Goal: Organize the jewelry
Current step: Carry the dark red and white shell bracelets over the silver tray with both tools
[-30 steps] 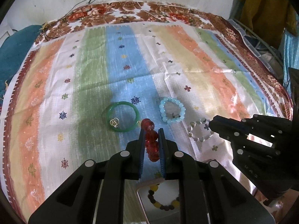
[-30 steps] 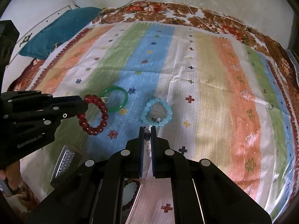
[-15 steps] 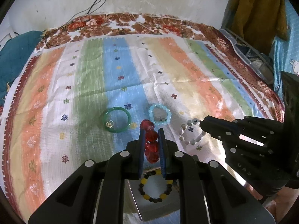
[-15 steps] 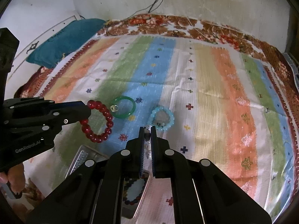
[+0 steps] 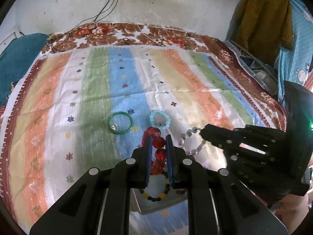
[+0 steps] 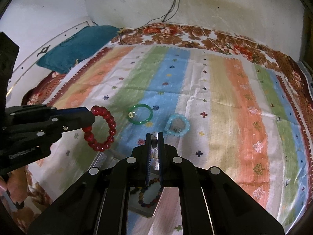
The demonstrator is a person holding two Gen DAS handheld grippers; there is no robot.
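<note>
Both claws, left (image 5: 158, 137) right (image 6: 154, 135), lifted bracelets higher off cloth (image 5: 93, 90).

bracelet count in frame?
5. Red bead bracelet in the left tongs; pale bead bracelet in the right tongs; green bangle and light blue bead bracelet on the cloth; dark-and-yellow bead bracelet in the tray. Tongs may hide more.

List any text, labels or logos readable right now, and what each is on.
"GenRobot.AI": blurred white print on the side of the left gripper; only partly legible, so this reading is tentative.
A black ornamental mark, not lettering, on the white board beside the teal pillow.
A cartoon rabbit print, no words, on the hanging blue cloth.
Nothing else is readable.
</note>
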